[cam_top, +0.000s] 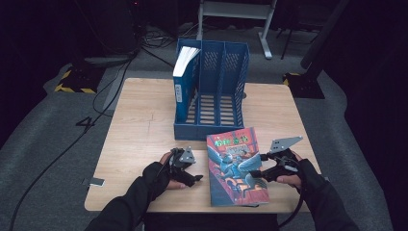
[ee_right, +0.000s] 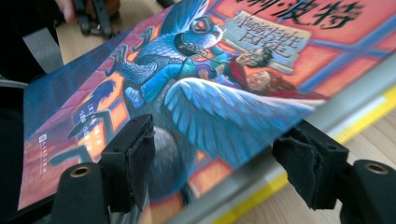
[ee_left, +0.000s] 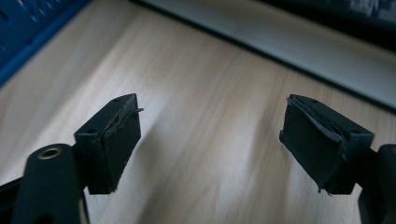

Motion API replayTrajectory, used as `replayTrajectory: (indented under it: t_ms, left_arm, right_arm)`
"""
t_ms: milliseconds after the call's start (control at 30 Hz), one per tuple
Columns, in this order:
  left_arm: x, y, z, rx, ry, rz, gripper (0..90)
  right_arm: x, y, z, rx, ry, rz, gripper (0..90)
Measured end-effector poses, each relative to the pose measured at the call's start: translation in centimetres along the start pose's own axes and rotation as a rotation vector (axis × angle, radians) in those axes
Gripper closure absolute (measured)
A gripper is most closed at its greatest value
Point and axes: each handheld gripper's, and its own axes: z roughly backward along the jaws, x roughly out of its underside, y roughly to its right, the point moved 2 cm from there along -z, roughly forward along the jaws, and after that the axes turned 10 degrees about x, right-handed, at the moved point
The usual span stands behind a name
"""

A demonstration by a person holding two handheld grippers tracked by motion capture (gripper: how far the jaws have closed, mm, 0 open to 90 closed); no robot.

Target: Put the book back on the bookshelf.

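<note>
From the high view, a pale wood-grain table (cam_top: 144, 130) stands on grey carpet in a dark room, cables trailing across the floor. A blue slotted file rack (cam_top: 211, 91) sits at its far middle, one white-paged book (cam_top: 183, 82) leaning upright in its left compartment. The book (cam_top: 235, 166) with a glossy orange-and-blue cover lies flat near the front edge, between the left gripper (cam_top: 195, 179) and the right gripper (cam_top: 256, 174).

In the left gripper view, the gripper (ee_left: 210, 140) holds its square black pads wide apart over bare wood (nothing between them).

In the right gripper view, the gripper (ee_right: 217, 165) has its jaws straddling the book (ee_right: 187, 93) at its edge, one pad over the cover, one beside the page block; whether they press cannot be told.
</note>
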Motion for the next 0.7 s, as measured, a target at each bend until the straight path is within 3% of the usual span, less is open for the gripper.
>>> replayTrajectory:
  t_ms: [100, 167, 333, 467, 700]
  left_arm:
    - [-0.8, -0.6, 0.2, -0.023, 0.005, -0.018, 21.6]
    - [-1.2, -1.1, 0.0, -0.013, 0.018, -0.011, 22.0]
    - [-2.1, -1.8, -0.6, -0.045, 0.025, -0.041, 22.9]
    - [-2.6, -2.1, -1.0, -0.047, 0.047, -0.037, 24.3]
    - [-3.3, -2.3, -1.7, -0.062, 0.069, -0.027, 31.3]
  right_arm:
    - [-0.3, 0.0, -0.4, -0.009, 0.008, 0.000, 32.5]
    - [-0.7, 0.0, -0.9, -0.016, 0.011, -0.004, 35.9]
    - [-1.1, 0.3, -1.9, -0.086, 0.042, -0.041, 55.9]
    - [-0.9, 0.4, -2.3, -0.116, 0.069, -0.074, 66.3]
    - [-0.6, 0.4, -2.4, -0.123, 0.122, -0.072, 75.2]
